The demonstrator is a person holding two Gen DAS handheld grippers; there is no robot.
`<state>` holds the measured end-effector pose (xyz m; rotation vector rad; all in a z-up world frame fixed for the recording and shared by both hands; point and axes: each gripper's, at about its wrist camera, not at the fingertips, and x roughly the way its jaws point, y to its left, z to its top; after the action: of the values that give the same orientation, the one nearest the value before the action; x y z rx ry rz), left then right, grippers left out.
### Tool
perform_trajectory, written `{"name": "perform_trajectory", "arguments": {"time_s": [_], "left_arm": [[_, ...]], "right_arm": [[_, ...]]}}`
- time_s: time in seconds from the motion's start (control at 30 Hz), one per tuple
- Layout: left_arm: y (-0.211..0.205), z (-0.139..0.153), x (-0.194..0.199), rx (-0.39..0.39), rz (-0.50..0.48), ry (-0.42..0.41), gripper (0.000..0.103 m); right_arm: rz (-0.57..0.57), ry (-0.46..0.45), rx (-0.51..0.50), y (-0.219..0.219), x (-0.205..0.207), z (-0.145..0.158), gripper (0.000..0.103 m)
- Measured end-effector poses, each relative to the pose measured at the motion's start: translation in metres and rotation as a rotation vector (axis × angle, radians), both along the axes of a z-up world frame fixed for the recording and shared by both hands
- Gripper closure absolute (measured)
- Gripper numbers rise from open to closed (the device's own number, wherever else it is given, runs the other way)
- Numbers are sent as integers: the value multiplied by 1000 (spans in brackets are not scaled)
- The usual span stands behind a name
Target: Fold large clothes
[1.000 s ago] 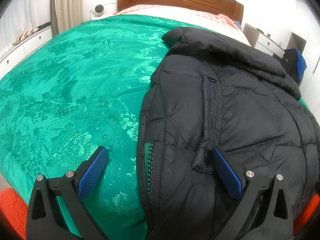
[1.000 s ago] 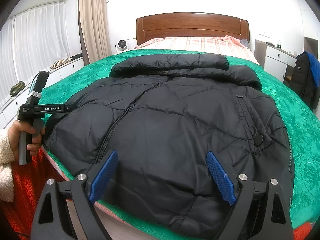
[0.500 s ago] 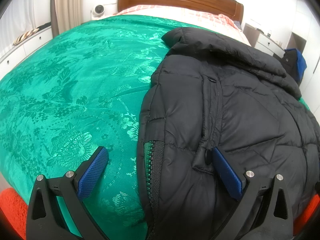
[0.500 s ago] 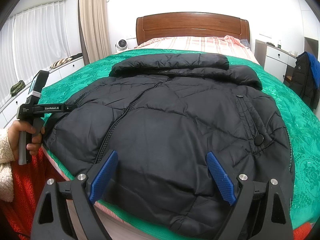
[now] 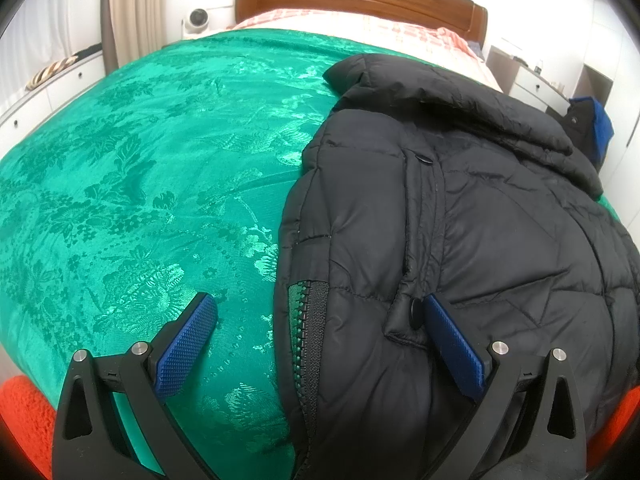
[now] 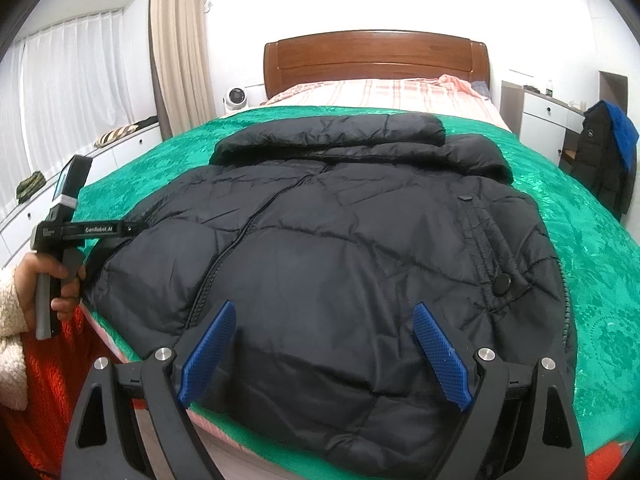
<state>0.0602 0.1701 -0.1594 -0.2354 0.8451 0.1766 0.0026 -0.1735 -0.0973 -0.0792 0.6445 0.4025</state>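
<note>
A black quilted puffer jacket (image 6: pixel 340 248) lies flat on a green patterned bedspread (image 6: pixel 592 264), front side up, zipper closed, hood folded at the far end. My right gripper (image 6: pixel 324 320) hovers open over the jacket's near hem with nothing between its blue pads. My left gripper (image 5: pixel 316 316) is open too, straddling the jacket's (image 5: pixel 460 240) left edge: one pad over the bedspread (image 5: pixel 140 184), the other over a pocket flap with a snap button. In the right wrist view a hand holds the left gripper's body (image 6: pixel 68 232) at the jacket's left side.
A wooden headboard (image 6: pixel 376 56) and striped pink bedding (image 6: pixel 384 92) lie beyond the bedspread. White drawers (image 6: pixel 548 120) and a chair with dark and blue clothes (image 6: pixel 608 152) stand to the right. A small fan (image 6: pixel 236 98), curtains and low white cabinets are on the left. Red fabric (image 6: pixel 44 392) hangs below the bed's near edge.
</note>
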Motion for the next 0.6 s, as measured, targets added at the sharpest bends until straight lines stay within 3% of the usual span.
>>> {"name": "perform_trajectory", "arguments": {"time_s": [0.43,0.6], "left_arm": [[1,2,-1,3,6,4,0],[-5,16,-9,52,1,-36,0]], "right_arm": [[8,-10,-11,1,-2,2,13],[-5,-12,-7,-2,-2,3,13]]}}
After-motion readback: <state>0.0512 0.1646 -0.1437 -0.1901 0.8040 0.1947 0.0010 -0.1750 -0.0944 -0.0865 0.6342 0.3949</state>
